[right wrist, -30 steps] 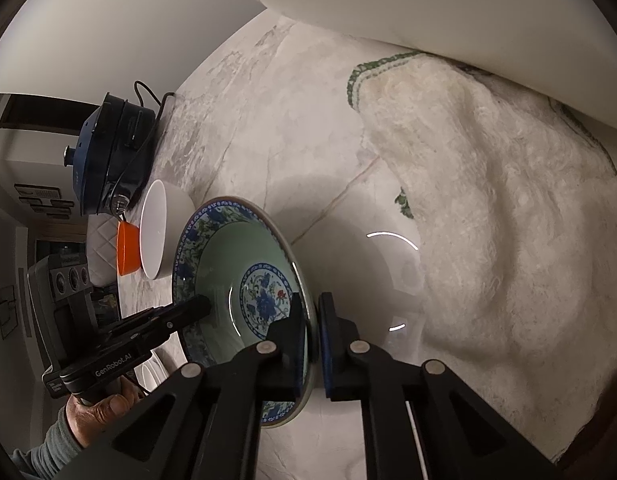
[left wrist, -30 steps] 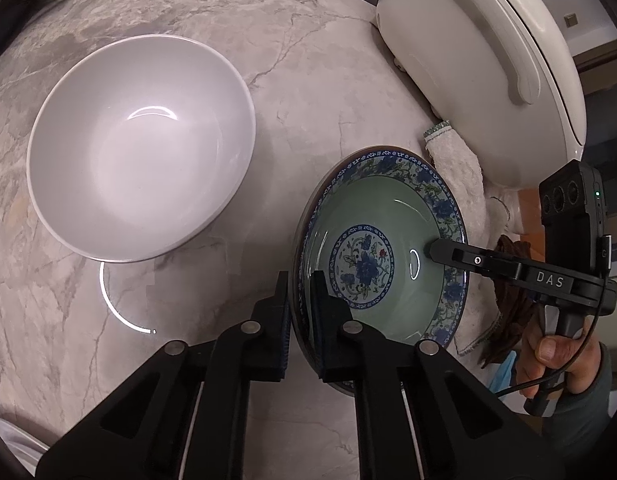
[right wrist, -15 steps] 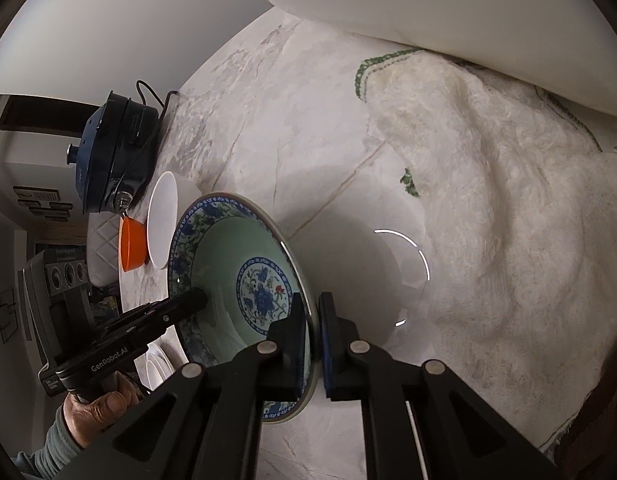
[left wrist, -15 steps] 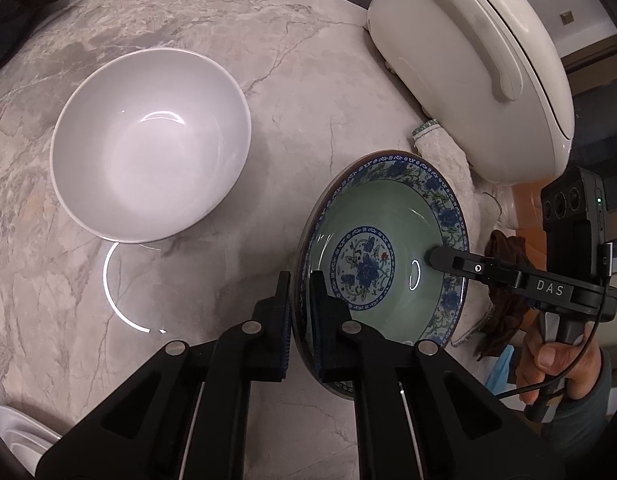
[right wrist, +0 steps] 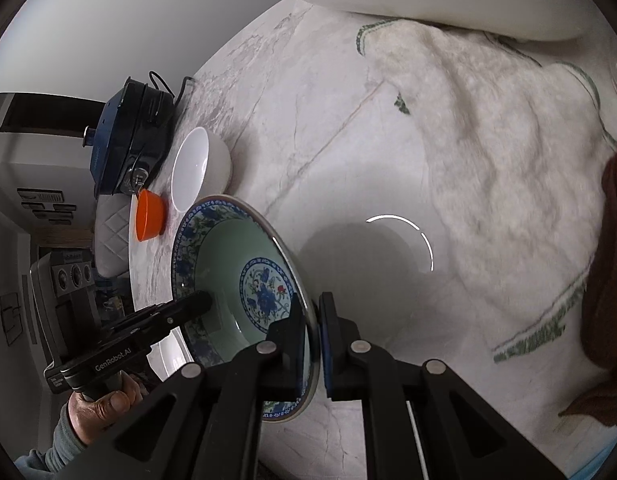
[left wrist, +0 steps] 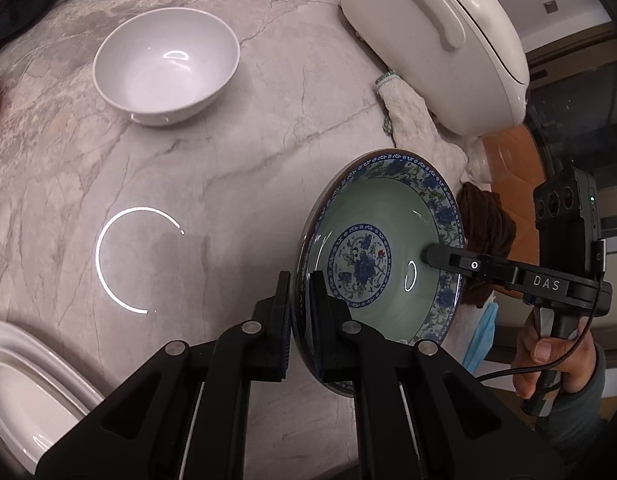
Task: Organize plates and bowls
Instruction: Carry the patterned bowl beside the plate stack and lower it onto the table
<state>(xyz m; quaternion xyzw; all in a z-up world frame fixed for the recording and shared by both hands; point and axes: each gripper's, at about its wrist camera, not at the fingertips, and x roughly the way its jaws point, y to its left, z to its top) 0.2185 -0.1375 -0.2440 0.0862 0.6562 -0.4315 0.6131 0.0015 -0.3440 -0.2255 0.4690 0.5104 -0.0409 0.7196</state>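
A green bowl with a blue floral rim (left wrist: pixel 382 240) hangs in the air above the marble table (left wrist: pixel 248 152), held by both grippers. My left gripper (left wrist: pixel 299 304) is shut on its near rim. My right gripper (right wrist: pixel 311 320) is shut on the opposite rim and shows in the left wrist view (left wrist: pixel 432 258) at the right. The same bowl shows in the right wrist view (right wrist: pixel 228 276). A white bowl (left wrist: pixel 166 66) stands upright at the back left; it also shows in the right wrist view (right wrist: pixel 198 168). White plates (left wrist: pixel 24 384) lie at the lower left.
A large white cooker (left wrist: pixel 436 32) stands at the back right on a white towel (right wrist: pixel 488 168). A small orange bowl (right wrist: pixel 148 216) and a dark blue appliance (right wrist: pixel 128 132) stand at the far side. A brown cloth (left wrist: pixel 486 240) lies at the table's right edge.
Both grippers have lifted the green bowl higher off the table. The white bowl and the cooker look smaller and farther, and the white plates have come into view at the lower left.
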